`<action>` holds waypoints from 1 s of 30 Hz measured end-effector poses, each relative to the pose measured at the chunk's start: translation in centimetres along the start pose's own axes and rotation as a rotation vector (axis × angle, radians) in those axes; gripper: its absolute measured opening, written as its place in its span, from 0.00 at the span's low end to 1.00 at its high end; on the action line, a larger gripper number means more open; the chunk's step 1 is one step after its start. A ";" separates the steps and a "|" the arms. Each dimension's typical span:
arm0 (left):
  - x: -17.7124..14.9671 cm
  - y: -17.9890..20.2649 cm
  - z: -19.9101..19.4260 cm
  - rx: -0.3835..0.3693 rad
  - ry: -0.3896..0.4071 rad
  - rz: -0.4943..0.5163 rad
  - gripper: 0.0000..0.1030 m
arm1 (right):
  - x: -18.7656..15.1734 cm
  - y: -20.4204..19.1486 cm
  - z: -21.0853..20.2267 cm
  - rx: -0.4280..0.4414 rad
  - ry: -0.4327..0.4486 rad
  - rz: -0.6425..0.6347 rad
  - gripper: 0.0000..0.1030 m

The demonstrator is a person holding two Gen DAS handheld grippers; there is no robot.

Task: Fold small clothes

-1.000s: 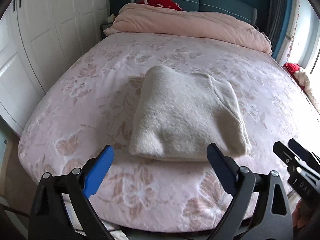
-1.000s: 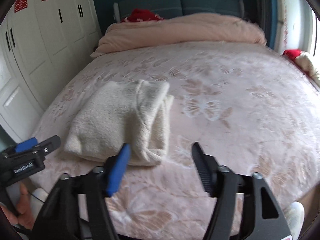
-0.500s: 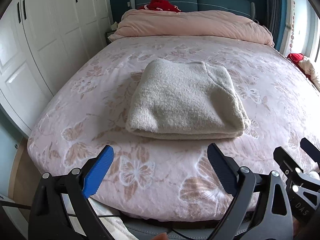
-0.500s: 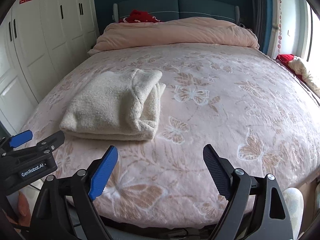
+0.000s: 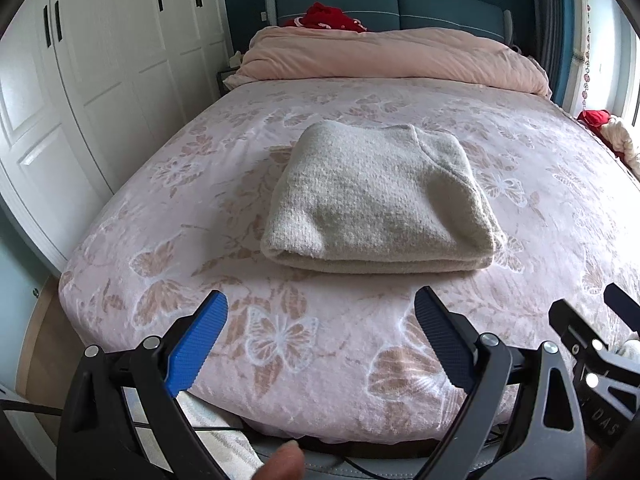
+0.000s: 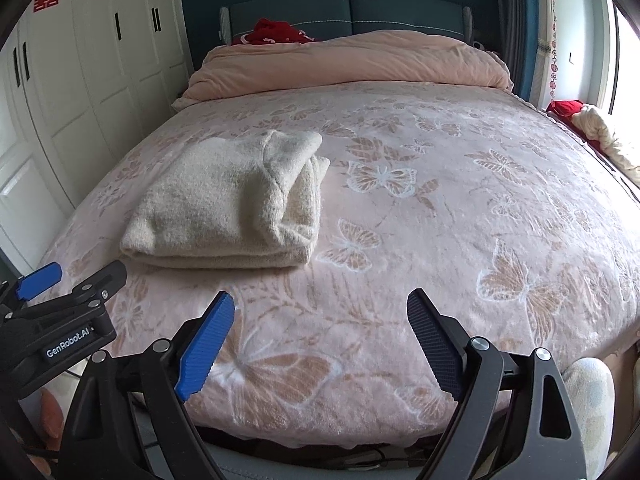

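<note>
A cream knitted garment (image 5: 380,200) lies folded into a thick rectangle on the pink butterfly bedspread (image 5: 280,336); in the right wrist view the same garment (image 6: 228,204) sits to the left. My left gripper (image 5: 320,344) hangs open over the bed's near edge, short of the garment, with nothing between its fingers. My right gripper (image 6: 320,344) is also open and empty, near the foot of the bed and to the right of the garment. Each gripper shows at the edge of the other's view.
A pink duvet (image 5: 392,56) is bunched at the headboard with a red item (image 5: 324,16) behind it. White wardrobe doors (image 5: 100,64) run along the left. More clothes (image 6: 596,132) lie by the window on the right. A fingertip (image 5: 280,460) shows below.
Both grippers have drawn back from the folded garment toward the foot of the bed and sunk a little. The right gripper's jaws have spread wider. The garment lies still.
</note>
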State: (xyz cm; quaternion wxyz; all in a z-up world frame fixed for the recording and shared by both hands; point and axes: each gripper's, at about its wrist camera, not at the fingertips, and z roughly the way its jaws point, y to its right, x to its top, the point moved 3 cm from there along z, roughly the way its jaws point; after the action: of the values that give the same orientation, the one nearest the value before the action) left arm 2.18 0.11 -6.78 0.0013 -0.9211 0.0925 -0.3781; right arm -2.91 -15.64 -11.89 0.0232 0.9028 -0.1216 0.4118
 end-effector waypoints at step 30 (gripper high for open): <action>-4.4 -0.9 2.0 0.057 0.008 -0.004 0.89 | -5.8 -3.2 2.5 -0.095 -0.038 -0.140 0.83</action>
State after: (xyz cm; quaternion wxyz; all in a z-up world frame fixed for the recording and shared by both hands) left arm 0.72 1.55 -11.21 0.0265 -0.9194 0.0798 -0.3844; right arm -3.92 -11.76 -17.69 0.0925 0.9146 -0.0779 0.3859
